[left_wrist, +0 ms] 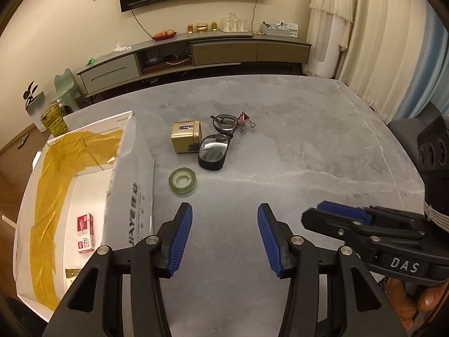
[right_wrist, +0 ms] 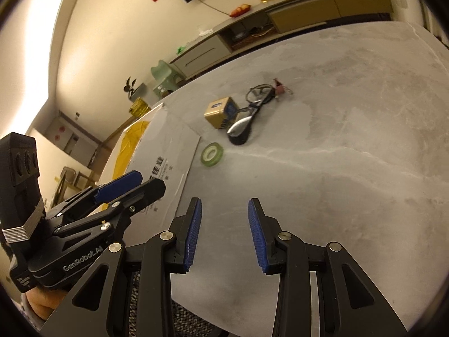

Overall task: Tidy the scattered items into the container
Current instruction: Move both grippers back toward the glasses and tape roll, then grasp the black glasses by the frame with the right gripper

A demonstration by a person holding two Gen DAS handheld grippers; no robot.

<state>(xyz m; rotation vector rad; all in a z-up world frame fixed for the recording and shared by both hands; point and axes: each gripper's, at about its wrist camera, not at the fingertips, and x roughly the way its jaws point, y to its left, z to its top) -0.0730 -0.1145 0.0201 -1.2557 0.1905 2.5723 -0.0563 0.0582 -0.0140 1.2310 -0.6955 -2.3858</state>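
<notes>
On the mottled grey stone table (left_wrist: 308, 140), a glossy green tape roll (left_wrist: 183, 182), boxy gold cube (left_wrist: 186, 136) and black-framed glasses (left_wrist: 217, 143) lie beside the white cardboard box (left_wrist: 132, 168); left gripper (left_wrist: 224, 238) and right gripper (right_wrist: 224, 233) gape empty.

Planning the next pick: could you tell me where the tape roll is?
The green tape roll lies flat on the table beside the box flap, nearer than the glasses.
</notes>
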